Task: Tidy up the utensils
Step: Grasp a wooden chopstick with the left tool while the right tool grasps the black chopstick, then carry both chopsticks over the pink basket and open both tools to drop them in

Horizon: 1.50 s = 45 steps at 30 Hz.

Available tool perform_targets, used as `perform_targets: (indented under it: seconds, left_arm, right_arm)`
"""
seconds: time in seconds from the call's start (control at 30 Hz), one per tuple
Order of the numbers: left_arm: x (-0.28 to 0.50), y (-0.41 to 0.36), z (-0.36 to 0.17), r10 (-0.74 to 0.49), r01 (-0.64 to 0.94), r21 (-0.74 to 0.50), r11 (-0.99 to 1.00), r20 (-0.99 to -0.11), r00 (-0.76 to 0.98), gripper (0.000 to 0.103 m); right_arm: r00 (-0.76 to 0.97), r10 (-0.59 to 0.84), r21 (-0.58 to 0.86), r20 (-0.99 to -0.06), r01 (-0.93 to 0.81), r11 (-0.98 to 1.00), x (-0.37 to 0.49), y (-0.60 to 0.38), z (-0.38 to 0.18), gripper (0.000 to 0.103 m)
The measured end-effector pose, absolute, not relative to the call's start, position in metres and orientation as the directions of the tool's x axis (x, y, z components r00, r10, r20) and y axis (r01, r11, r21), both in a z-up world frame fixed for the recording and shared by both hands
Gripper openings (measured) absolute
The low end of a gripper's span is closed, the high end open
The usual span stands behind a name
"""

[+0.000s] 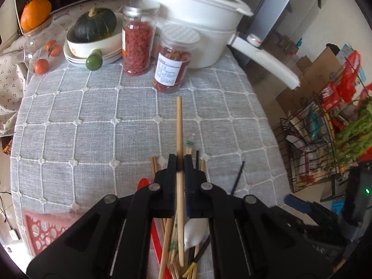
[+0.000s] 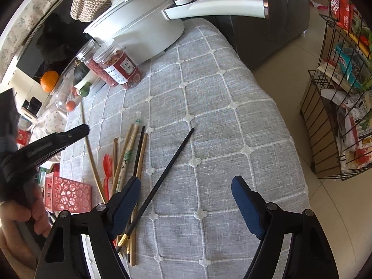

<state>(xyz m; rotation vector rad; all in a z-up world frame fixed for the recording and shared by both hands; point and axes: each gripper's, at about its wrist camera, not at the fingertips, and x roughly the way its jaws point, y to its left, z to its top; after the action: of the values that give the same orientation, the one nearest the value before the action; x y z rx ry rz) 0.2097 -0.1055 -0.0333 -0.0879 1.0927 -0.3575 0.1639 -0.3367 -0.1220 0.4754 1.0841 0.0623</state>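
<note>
My left gripper (image 1: 179, 162) is shut on a light wooden chopstick (image 1: 179, 125) and holds it above a pile of wooden and black chopsticks (image 1: 173, 251) with a white spoon (image 1: 194, 232) and a red spoon (image 1: 143, 183). In the right wrist view the left gripper (image 2: 76, 131) holds that chopstick (image 2: 89, 153) over the table's left side. My right gripper (image 2: 186, 186) is open and empty above the cloth. A lone black chopstick (image 2: 167, 169) lies between its fingers, beside the pile (image 2: 130, 153). A red spoon (image 2: 107, 165) lies in the pile.
A pink perforated basket (image 2: 67, 194) sits at the table's left front edge, also in the left wrist view (image 1: 44, 230). Two jars (image 1: 153, 51), a white pot (image 1: 200, 23), bowls with a squash (image 1: 93, 34) and oranges stand at the back. A wire rack (image 2: 337, 107) stands right.
</note>
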Motion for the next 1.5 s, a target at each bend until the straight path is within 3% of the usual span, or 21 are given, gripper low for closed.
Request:
perform_targets:
  seconds: [0.3, 0.5, 0.63, 0.87, 1.0, 1.27, 1.5]
  left_arm:
    - [0.125, -0.072, 0.020, -0.393, 0.346, -0.222, 0.912, -0.717, 0.576, 0.007]
    - [0.088, -0.032, 0.021, -0.411, 0.300, -0.281, 0.912, -0.630, 0.659, 0.007]
    - [0.085, -0.024, 0.015, -0.413, 0.299, -0.286, 0.911, -0.636, 0.652, 0.007]
    - [0.077, 0.000, 0.014, -0.425, 0.283, -0.319, 0.904, -0.620, 0.659, 0.007]
    - [0.072, 0.008, 0.021, -0.410, 0.277, -0.306, 0.911, -0.598, 0.689, 0.007]
    - [0.062, 0.029, 0.039, -0.389, 0.254, -0.310, 0.916, -0.532, 0.753, 0.007]
    - [0.050, 0.047, 0.060, -0.334, 0.228, -0.299, 0.927, -0.376, 0.864, 0.007]
  right_arm:
    - [0.410, 0.364, 0.461, -0.836, 0.166, 0.872, 0.182, -0.309, -0.148, 0.047]
    - [0.398, 0.351, 0.448, -0.848, 0.182, 0.875, 0.190, -0.296, -0.157, 0.038]
    - [0.372, 0.326, 0.414, -0.869, 0.186, 0.891, 0.194, -0.284, -0.167, 0.025]
    - [0.373, 0.241, 0.314, -0.896, 0.149, 0.938, 0.199, -0.263, -0.170, 0.016]
    - [0.368, 0.252, 0.332, -0.895, 0.173, 0.927, 0.197, -0.265, -0.166, 0.006]
    - [0.536, 0.286, 0.415, -0.794, 0.135, 0.900, 0.161, -0.283, -0.111, 0.006]
    - [0.643, 0.316, 0.460, -0.697, 0.063, 0.886, 0.129, -0.280, -0.069, 0.006]
